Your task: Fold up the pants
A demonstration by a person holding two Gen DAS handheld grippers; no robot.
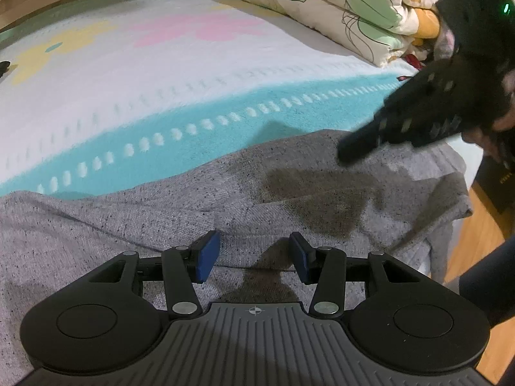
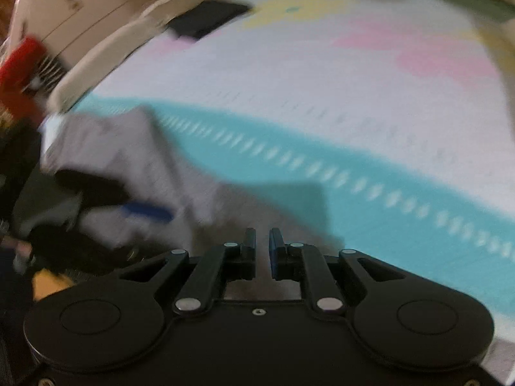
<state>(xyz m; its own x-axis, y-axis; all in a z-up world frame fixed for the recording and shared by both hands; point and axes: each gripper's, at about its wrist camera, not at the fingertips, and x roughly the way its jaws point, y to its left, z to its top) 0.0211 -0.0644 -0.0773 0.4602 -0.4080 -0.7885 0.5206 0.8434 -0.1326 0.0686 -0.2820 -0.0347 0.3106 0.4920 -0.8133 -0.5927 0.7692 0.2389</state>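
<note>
Grey speckled knit pants (image 1: 225, 199) lie spread for folding; left tongs (image 1: 254, 257) gape above, right tongs (image 2: 262, 251) at three o'clock nearly clenched, empty.

Left gripper (image 1: 254, 257) gapes above grey pants (image 1: 161, 218) on bed (image 1: 161, 80)

A bed carries everything, covered by a white blanket (image 1: 135, 74) with a turquoise band and pale pink and yellow flowers. Grey pants (image 1: 193, 212) lie spread at its 6 o'clock edge. A folded floral quilt (image 1: 341, 3) sits at 1 o'clock, well apart from them.
</note>
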